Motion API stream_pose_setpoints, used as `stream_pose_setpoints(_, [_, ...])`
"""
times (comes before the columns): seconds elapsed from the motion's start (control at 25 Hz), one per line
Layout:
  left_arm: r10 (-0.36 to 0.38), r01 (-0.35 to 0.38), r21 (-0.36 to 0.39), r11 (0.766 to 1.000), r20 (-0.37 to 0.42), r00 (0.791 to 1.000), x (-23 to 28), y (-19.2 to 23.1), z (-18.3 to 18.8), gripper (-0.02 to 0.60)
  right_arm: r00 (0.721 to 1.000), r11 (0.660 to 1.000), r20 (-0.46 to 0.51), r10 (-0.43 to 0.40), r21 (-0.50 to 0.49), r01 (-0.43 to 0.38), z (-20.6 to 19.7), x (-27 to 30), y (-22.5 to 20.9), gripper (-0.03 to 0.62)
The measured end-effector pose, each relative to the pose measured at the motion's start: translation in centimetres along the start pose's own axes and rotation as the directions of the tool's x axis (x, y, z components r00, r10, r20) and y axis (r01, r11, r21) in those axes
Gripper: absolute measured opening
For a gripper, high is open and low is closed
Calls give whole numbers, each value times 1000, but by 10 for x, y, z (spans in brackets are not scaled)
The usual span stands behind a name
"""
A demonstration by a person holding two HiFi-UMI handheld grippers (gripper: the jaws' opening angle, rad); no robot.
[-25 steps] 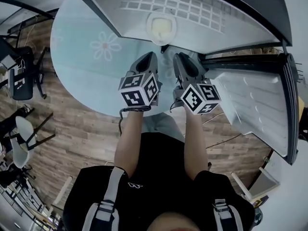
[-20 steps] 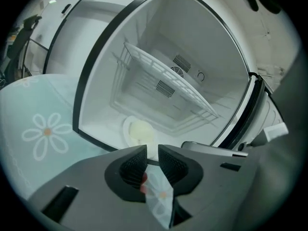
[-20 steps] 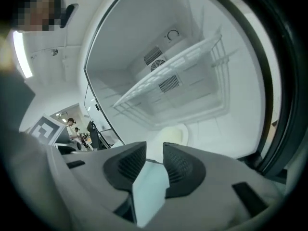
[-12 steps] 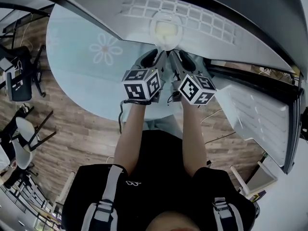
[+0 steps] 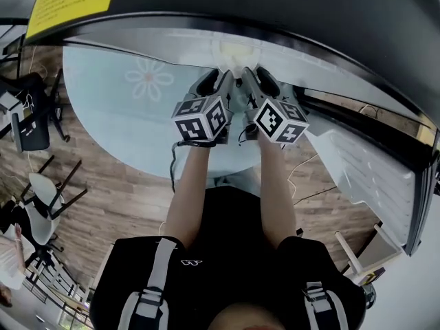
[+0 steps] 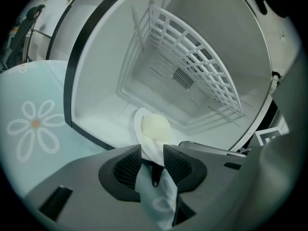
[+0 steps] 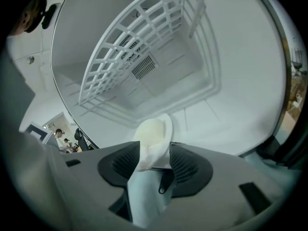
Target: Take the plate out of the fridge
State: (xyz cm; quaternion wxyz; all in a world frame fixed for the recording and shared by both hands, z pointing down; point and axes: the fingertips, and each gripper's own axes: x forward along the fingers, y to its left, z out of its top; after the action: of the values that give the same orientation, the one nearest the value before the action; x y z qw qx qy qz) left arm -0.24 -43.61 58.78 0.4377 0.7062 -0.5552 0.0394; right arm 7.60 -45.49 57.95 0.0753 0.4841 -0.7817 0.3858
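A small white plate with a pale yellow centre lies on the floor of the open fridge, close to its front edge. My left gripper reaches it from the left and my right gripper from the right; each has its jaws opening, with the plate's near rim between its pads. I see no pad clamped on the rim. In the head view both grippers point side by side into the fridge, whose dark top hides most of the plate.
A white wire shelf sits inside the fridge above the plate. The fridge door hangs open at the right. The fridge stands on a round pale-blue table with a flower print. Chairs stand on the wood floor to the left.
Both grippers have moved forward into the fridge mouth up to the plate and drawn closer together. The fridge's dark top now covers most of the interior in the head view.
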Motion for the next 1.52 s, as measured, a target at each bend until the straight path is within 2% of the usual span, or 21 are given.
stream_pose_setpoints(0.32, [19, -18, -46, 999, 8, 1000, 14, 8, 1, 127, 1000, 1000, -4, -7, 16, 8, 1, 16, -4, 196])
stream_pose_setpoints(0.4, [24, -23, -64, 998, 15, 1000, 16, 10, 4, 114, 1000, 1000, -1, -27, 15, 27, 3, 18, -6, 170])
stream_pose_setpoints(0.52, [23, -21, -73, 997, 24, 999, 21, 10, 4, 100, 997, 996, 5, -79, 33, 78, 3, 19, -14, 96])
stream_pose_setpoints(0.6, [24, -22, -59, 998, 42, 999, 19, 8, 5, 102, 996, 994, 8, -90, 64, 90, 3, 18, -17, 67])
stream_pose_setpoints(0.96, [0, 2, -24, 1000, 87, 996, -5, -15, 5, 107, 995, 987, 64, -83, 144, 73, 7, -12, -10, 63])
stream_pose_setpoints(1.28, [-6, -3, 54, 999, 162, 987, -36, -48, 5, 107, 992, 990, 117, -48, 141, 31, 17, -52, -1, 58])
stream_pose_setpoints(1.4, [-30, 12, 91, 996, 203, 979, -47, -63, 11, 107, 989, 992, 150, -17, 126, -2, 28, -67, 7, 60])
stream_pose_setpoints(1.52, [-40, 17, 96, 995, 241, 970, -62, -77, 19, 107, 985, 995, 175, 12, 97, -29, 41, -82, 18, 60])
